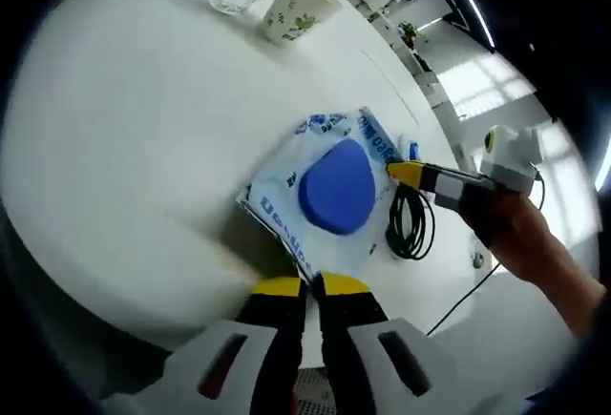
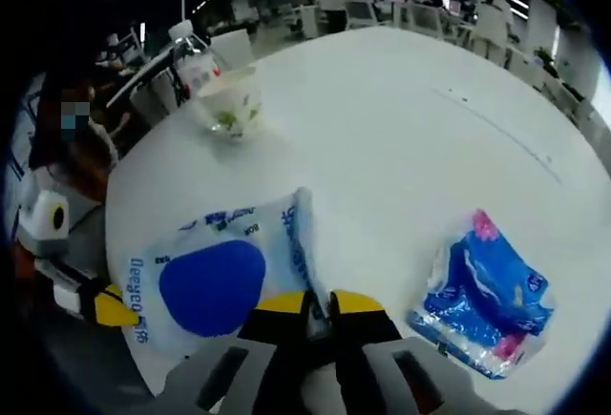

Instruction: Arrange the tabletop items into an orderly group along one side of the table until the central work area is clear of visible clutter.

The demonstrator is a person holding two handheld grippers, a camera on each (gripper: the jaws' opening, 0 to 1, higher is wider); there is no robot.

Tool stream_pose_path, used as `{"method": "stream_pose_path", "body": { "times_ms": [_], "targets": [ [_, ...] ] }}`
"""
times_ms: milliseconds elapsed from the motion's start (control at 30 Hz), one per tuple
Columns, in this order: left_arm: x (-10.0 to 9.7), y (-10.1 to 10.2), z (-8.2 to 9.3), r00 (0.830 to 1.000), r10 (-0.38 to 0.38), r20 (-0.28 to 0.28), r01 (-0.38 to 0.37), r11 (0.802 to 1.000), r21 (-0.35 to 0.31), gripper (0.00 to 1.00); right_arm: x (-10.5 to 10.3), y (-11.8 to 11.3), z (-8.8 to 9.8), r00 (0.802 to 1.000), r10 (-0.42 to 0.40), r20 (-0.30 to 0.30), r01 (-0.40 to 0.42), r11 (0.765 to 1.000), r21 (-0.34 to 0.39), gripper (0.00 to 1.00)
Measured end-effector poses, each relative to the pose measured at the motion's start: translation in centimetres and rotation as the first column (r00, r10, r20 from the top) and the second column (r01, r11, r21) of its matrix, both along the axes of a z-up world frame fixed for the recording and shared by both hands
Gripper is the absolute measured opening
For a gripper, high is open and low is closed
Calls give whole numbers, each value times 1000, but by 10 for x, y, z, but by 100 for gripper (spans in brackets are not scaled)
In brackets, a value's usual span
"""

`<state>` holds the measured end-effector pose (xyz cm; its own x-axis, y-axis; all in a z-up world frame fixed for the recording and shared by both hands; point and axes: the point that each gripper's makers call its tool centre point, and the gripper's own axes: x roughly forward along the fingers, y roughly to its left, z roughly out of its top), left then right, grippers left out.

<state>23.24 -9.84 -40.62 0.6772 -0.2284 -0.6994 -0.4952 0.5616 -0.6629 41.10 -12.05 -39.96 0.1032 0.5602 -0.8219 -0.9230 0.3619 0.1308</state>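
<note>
Pinching one edge of the white-and-blue tissue pack [image 1: 329, 186] near the table's [image 1: 143, 129] edge, the left gripper [image 1: 310, 286] has its jaws closed on the wrapper — the right gripper [image 2: 318, 302] grips the opposite edge likewise. A black cable coil [image 1: 410, 224] lies just beside the pack; a paper cup [image 1: 291, 10] and a plastic bottle [image 2: 196, 62] stand by the far edge — a blue packet [image 2: 487, 291] lies apart.

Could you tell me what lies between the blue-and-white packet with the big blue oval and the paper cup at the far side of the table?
Nothing: in the left gripper view, bare white tabletop separates the packet from the paper cup.
</note>
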Motion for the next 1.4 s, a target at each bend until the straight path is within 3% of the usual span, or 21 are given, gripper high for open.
{"method": "stream_pose_path", "body": {
  "times_ms": [233, 367, 600, 733, 933, 1000, 1133, 1200, 1400],
  "targets": [
    [1, 10, 5, 1000, -2, 14, 2, 999, 36, 0, 0, 3, 5, 1000, 2, -5, -1, 1000, 26, 2],
    [0, 25, 5, 999, 47, 21, -48, 998, 38, 0, -4, 2, 11, 1000, -4, -8, 4, 999, 44, 1],
    [-3, 55, 6, 991, 129, 43, -131, 990, 53, 0, -8, -1, 2, 998, -56, -37, 58, 996, 67, 0],
    [-7, 77, 9, 980, 191, 59, -194, 979, 61, 0, -38, -7, 19, 994, -89, -66, 95, 991, 96, 0],
    [-11, 90, 7, 975, 215, 60, -219, 972, 81, 0, -51, -10, 8, 987, -131, -91, 141, 984, 110, 0],
    [-12, 93, 7, 974, 219, 58, -224, 971, 89, 0, -64, -13, 14, 985, -140, -101, 152, 982, 114, 0],
    [-11, 97, 6, 973, 221, 61, -226, 969, 101, 0, -64, -15, 3, 980, -160, -114, 173, 978, 118, 0],
    [-10, 99, 7, 974, 218, 62, -224, 969, 108, 0, -77, -21, 11, 979, -166, -118, 180, 977, 118, 0],
    [-7, 104, 6, 978, 201, 65, -207, 970, 124, 0, -88, -31, 5, 964, -224, -145, 242, 962, 123, 0]
  ]
}}
